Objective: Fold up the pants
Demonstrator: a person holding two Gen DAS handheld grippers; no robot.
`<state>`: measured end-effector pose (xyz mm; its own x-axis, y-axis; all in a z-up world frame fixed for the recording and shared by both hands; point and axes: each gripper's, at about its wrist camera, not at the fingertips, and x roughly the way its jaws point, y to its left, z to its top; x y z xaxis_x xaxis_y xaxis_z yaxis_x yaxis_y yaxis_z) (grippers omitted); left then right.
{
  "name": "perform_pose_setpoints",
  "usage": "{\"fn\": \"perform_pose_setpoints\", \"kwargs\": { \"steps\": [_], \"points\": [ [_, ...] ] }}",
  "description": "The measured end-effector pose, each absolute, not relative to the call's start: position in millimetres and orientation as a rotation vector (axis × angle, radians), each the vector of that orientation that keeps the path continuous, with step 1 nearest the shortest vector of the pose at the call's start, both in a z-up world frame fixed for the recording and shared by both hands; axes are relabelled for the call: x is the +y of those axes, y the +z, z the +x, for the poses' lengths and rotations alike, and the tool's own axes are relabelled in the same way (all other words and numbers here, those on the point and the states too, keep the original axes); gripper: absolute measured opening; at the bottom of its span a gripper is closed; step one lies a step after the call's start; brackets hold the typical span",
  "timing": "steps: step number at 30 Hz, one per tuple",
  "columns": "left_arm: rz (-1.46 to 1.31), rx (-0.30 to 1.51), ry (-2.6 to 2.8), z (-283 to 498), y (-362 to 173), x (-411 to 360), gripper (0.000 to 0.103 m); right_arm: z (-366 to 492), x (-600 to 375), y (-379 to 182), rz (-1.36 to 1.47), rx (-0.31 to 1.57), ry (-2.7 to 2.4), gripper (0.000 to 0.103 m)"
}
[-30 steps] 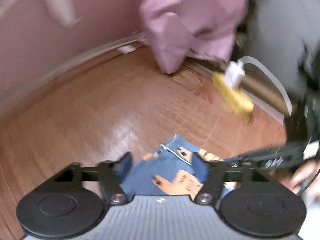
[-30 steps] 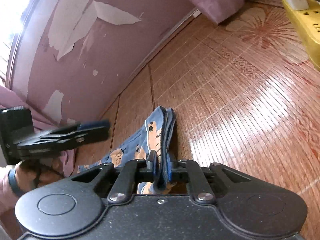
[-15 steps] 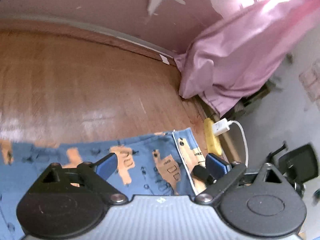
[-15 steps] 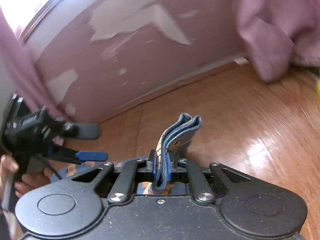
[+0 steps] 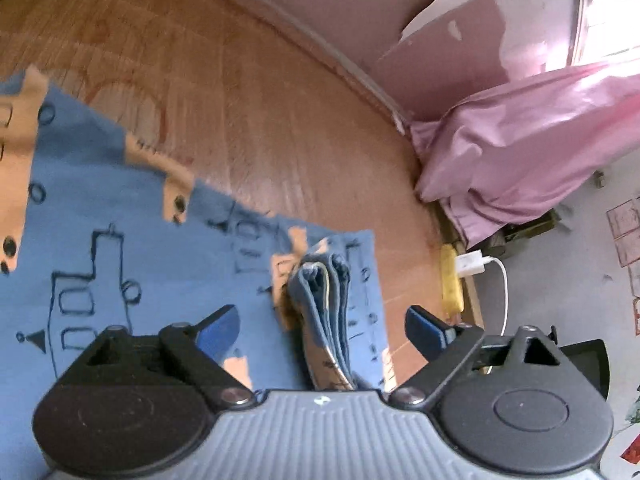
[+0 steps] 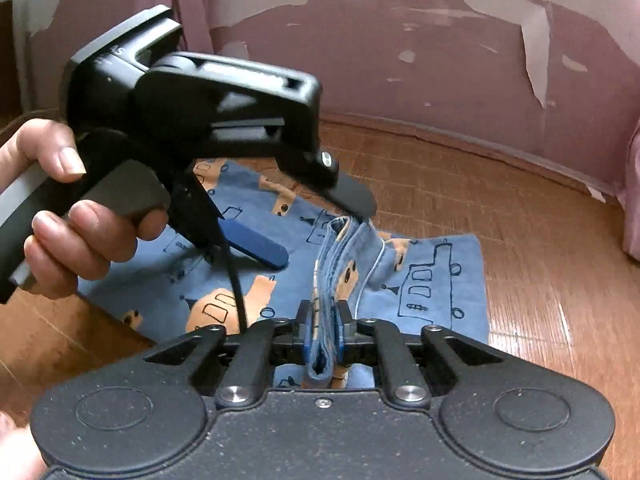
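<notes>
Blue pants [image 5: 120, 248] with orange and outlined vehicle prints lie spread flat on the wood floor. My right gripper [image 6: 323, 330] is shut on a bunched, several-layer fold of the pants [image 6: 432, 280], lifting that fold into an upright ridge [image 6: 340, 248]. In the right wrist view my left gripper [image 6: 324, 232], held by a hand [image 6: 72, 240], hovers over the top of that ridge. In the left wrist view the same ridge [image 5: 324, 304] stands between the spread blue pads [image 5: 218, 330] of my left gripper [image 5: 320, 324], which is open and not touching it.
A pink cloth [image 5: 520, 148] hangs down to the floor at the right by a wall with peeling paint [image 6: 440, 40]. A yellow power strip [image 5: 450, 280] with a white charger [image 5: 472, 264] lies along the floor's right edge. Bare wood floor [image 5: 240, 100] stretches beyond the pants.
My left gripper has swung in over the pants and now straddles the raised fold. The right gripper has stayed shut on that fold and turned toward the wall, with the pants now spread below.
</notes>
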<state>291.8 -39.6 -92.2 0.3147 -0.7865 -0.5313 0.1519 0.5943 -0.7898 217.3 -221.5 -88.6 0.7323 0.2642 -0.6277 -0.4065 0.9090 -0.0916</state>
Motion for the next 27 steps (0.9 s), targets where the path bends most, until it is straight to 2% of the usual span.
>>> {"fn": "perform_pose_setpoints", "kwargs": {
  "steps": [3, 4, 8, 17, 20, 21, 22, 23, 25, 27],
  "points": [
    [-0.684, 1.074, -0.703, 290, -93, -43, 0.09, 210, -224, -94, -0.245, 0.634, 0.372, 0.043],
    [-0.68, 1.077, -0.705, 290, -92, -44, 0.09, 207, -223, -97, -0.257, 0.632, 0.379, 0.045],
    [-0.675, 1.091, -0.67, 290, -92, -47, 0.086, 193, -221, -108, -0.299, 0.633, 0.397, 0.047],
    [-0.656, 1.144, -0.535, 291, -90, -58, 0.059, 189, -223, -109, -0.278, 0.615, 0.41, 0.048],
    [-0.638, 1.164, -0.486, 292, -90, -62, 0.038, 189, -223, -109, -0.269, 0.614, 0.409, 0.046],
    [-0.619, 1.172, -0.469, 293, -90, -65, 0.026, 189, -223, -108, -0.269, 0.614, 0.411, 0.04],
    [-0.597, 1.177, -0.457, 294, -89, -67, 0.02, 190, -223, -108, -0.269, 0.614, 0.409, 0.034],
    [-0.584, 1.176, -0.452, 294, -89, -69, 0.02, 190, -223, -108, -0.27, 0.613, 0.403, 0.032],
    [-0.587, 1.175, -0.451, 293, -88, -70, 0.019, 191, -226, -108, -0.262, 0.611, 0.394, 0.021],
    [-0.6, 1.174, -0.454, 293, -88, -70, 0.019, 191, -231, -106, -0.233, 0.6, 0.382, 0.018]
  ]
}}
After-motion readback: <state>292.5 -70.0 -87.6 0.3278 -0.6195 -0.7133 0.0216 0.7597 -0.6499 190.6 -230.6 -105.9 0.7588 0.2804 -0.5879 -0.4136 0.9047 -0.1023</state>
